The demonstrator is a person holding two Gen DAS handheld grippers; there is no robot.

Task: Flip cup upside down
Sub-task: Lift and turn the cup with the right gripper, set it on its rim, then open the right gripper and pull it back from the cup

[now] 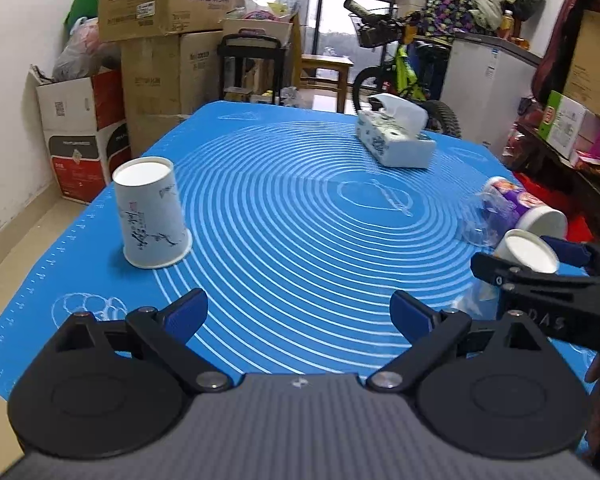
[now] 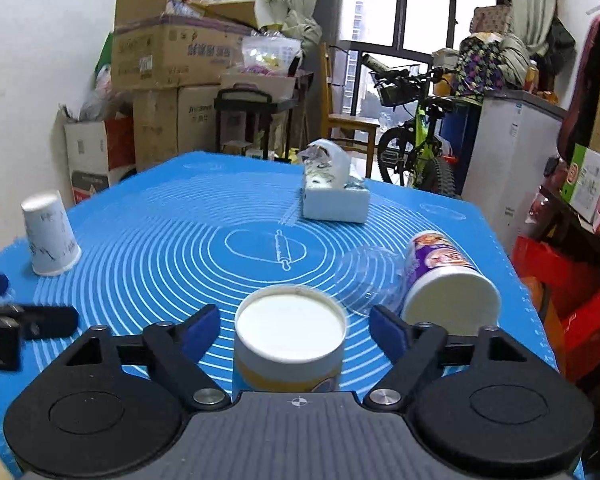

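A white paper cup with ink drawings [image 1: 152,214] stands upside down on the blue mat [image 1: 300,200] at the left; it also shows in the right wrist view [image 2: 50,234]. A yellow-banded cup [image 2: 290,340] stands upside down between the jaws of my right gripper [image 2: 294,330], which is open, with the pads apart from the cup's sides. The same cup shows in the left wrist view [image 1: 528,250] beside the right gripper [image 1: 540,268]. My left gripper [image 1: 298,316] is open and empty over the mat's near edge. A purple cup [image 2: 446,276] lies on its side at the right.
A clear plastic lid [image 2: 370,280] lies next to the purple cup. A white tissue box [image 2: 334,192] stands at the mat's far side. Cardboard boxes [image 2: 172,60], a bicycle [image 2: 416,140] and a white cabinet [image 2: 512,152] stand beyond the table.
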